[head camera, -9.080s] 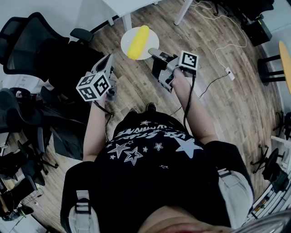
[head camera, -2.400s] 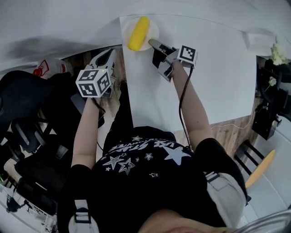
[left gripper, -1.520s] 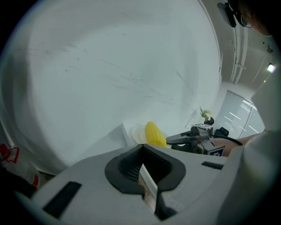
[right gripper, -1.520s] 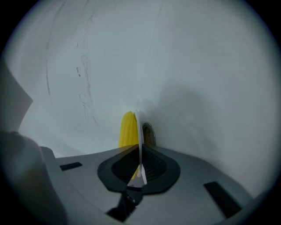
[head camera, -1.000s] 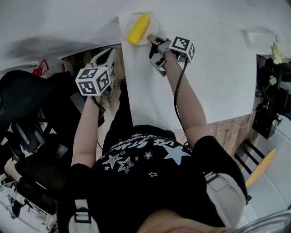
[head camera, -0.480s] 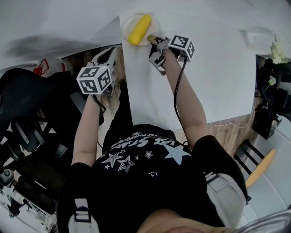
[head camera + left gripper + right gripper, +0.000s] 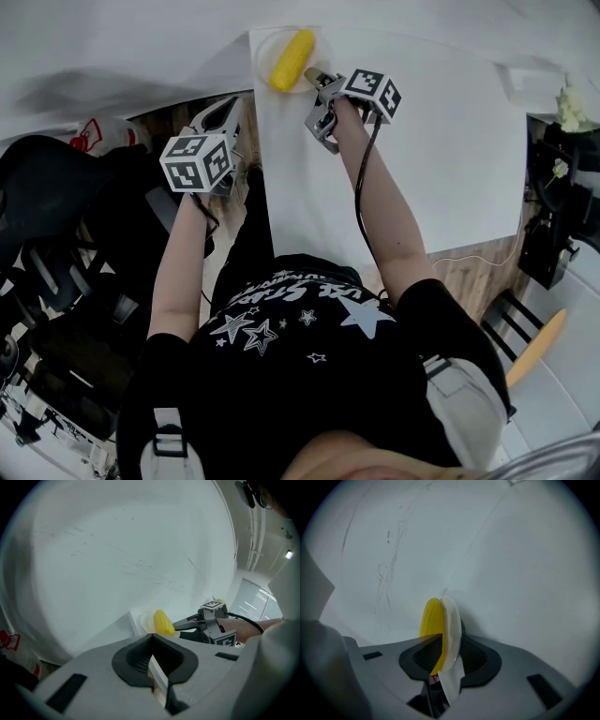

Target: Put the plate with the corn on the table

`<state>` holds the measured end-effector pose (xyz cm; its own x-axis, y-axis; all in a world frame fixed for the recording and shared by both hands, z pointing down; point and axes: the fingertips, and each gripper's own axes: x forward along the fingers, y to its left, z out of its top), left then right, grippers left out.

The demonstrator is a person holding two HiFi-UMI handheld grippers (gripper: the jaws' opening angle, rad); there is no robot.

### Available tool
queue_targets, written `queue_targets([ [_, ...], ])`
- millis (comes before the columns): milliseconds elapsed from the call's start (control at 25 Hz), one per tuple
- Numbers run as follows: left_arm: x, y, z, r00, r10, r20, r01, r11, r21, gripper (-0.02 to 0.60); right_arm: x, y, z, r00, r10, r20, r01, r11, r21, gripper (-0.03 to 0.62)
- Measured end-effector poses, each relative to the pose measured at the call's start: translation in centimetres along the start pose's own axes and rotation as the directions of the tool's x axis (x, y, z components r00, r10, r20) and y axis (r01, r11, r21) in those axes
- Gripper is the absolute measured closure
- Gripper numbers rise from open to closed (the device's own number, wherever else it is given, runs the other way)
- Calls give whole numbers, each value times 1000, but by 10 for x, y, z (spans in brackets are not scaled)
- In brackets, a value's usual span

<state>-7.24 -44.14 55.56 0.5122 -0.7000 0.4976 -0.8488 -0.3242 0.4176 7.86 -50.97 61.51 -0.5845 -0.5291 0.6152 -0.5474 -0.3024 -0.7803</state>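
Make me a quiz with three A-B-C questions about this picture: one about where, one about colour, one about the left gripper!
1. Where is the plate? A on the floor; B on the white table, near its corner; C on a chair.
2. What colour is the corn? A yellow; B purple; C green.
3. The jaws of the left gripper are: A wide apart; B clamped on the corn; C together, empty.
Answers: B, it lies on that table; A, the cob is plainly yellow; C, its own view shows them meeting with nothing between.
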Motion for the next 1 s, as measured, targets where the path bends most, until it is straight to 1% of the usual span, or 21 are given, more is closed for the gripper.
queue_targets([
  [160, -1, 0, 1, 1000, 1, 4, -1, 1000, -1, 574, 1, 3, -1, 999, -44, 7, 45, 995, -85, 470],
  [240, -2, 0, 2, 1000, 1, 6, -1, 1000, -2, 574, 1, 3, -2, 998, -54, 11, 55, 994, -90, 470],
  [320, -2, 0, 3, 1000, 0, 7, 0, 1000, -2, 574, 0, 2, -2, 998, -54, 13, 55, 996, -73, 471],
  [440, -2, -1, 3, 1000, 0, 4, 0, 1000, -1, 574, 0, -2, -1, 998, -55, -9, 54, 997, -57, 494],
  [600, -2, -1, 1, 1000, 0, -2, 0, 1000, 0, 575, -1, -7, 0, 995, -86, -56, 79, 991, -108, 499],
  [720, -2, -1, 1, 1000, 0, -4, 0, 1000, -5, 574, -3, -8, 1, 992, -105, -73, 93, 985, -145, 505],
  [880, -3, -1, 3, 1000, -1, -2, 1, 1000, -9, 574, -6, -10, 2, 991, -112, -78, 100, 984, -146, 505],
  [960, -4, -2, 4, 1000, -2, -2, 2, 1000, -7, 574, -8, -8, 1, 993, -91, -77, 81, 988, -129, 485],
  [1000, -5, -2, 4, 1000, -3, -1, 3, 1000, -6, 574, -9, -6, 0, 994, -73, -79, 64, 991, -116, 453],
])
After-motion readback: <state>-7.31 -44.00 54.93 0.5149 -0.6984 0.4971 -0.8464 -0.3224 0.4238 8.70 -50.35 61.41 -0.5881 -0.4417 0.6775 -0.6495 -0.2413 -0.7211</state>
